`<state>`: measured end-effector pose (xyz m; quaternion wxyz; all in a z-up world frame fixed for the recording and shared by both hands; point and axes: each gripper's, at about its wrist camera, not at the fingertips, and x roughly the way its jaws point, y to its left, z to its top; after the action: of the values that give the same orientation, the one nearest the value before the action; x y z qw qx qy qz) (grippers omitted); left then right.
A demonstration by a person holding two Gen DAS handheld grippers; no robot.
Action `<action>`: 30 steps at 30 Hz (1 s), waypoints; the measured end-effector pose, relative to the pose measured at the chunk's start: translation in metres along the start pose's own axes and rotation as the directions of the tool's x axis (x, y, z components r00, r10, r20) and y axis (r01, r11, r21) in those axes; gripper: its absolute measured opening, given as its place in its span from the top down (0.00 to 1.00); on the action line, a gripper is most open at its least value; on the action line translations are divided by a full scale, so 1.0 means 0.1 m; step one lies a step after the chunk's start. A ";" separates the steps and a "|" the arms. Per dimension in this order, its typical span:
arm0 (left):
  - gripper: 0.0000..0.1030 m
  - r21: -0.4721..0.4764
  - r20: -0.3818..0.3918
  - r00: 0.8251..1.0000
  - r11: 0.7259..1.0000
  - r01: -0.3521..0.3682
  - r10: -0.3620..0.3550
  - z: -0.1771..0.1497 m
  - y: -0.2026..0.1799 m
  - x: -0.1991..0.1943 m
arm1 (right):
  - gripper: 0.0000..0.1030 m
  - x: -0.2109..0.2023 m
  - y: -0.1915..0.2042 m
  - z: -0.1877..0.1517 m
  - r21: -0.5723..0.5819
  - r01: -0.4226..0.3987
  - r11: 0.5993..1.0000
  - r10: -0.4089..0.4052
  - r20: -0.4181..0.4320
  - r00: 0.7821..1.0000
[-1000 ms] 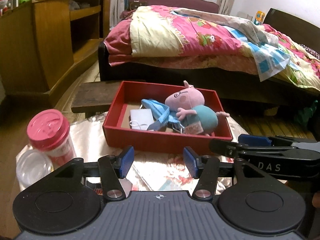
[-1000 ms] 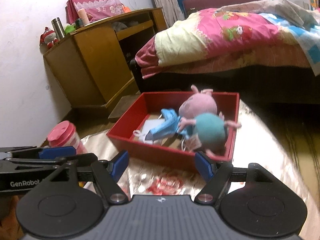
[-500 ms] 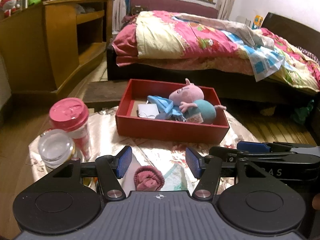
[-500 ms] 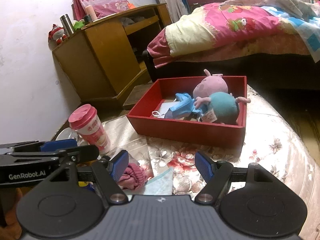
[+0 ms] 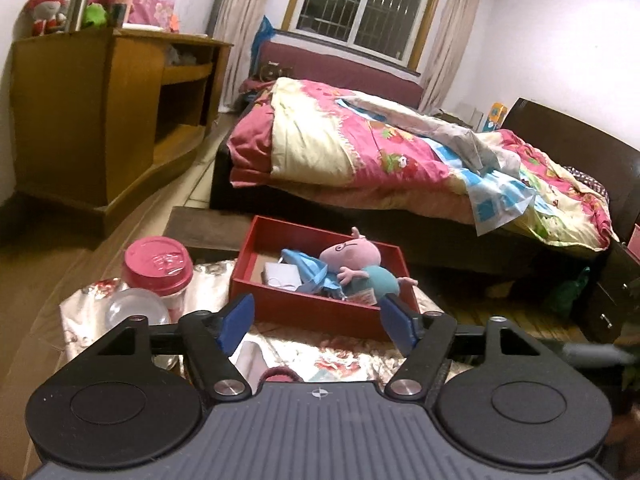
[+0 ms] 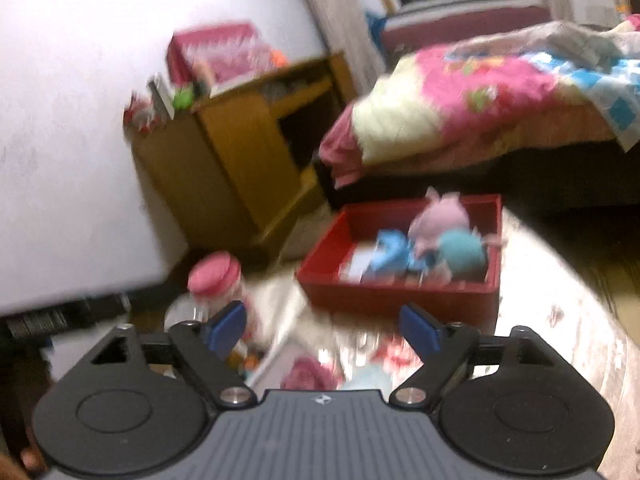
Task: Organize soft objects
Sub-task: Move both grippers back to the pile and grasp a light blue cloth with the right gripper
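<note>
On the desk (image 5: 280,350), a plush pig (image 5: 352,266) is seen lying in the red box (image 5: 296,304). Both hand-held grippers, left (image 5: 316,322) and right (image 6: 322,326), have just been opening and are held released, seemingly grasping nothing.

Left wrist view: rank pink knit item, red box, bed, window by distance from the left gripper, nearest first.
From the left gripper, jaws open and empty:
1. pink knit item, just below the jaws, mostly hidden by the gripper body.
2. red box, straight ahead on the table.
3. bed, beyond the box.
4. window, on the far wall.
</note>
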<state>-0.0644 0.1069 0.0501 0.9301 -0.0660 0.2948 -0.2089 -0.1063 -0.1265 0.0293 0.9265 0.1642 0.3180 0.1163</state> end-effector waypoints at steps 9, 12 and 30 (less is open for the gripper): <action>0.33 -0.053 -0.148 0.989 0.998 -0.028 0.020 -0.23 0.19 0.24 | 0.42 0.88 0.15 -0.67 -0.095 0.080 0.992 -0.109 -0.368 0.923; 0.33 -0.064 -0.164 0.986 0.997 -0.033 0.022 -0.24 0.21 0.30 | 0.45 1.08 0.19 -0.80 -0.125 0.078 0.989 -0.119 -0.368 0.922; 0.30 -0.083 -0.237 0.971 0.996 -0.032 0.012 -0.29 0.20 0.50 | 1.00 0.55 -0.43 -0.22 0.352 -0.221 0.910 0.306 -0.206 0.930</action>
<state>-0.0374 0.1034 -0.0042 0.8869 -0.0775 0.4128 -0.1921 -0.0733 -0.1431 -0.0337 0.8136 0.3388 0.4244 0.2078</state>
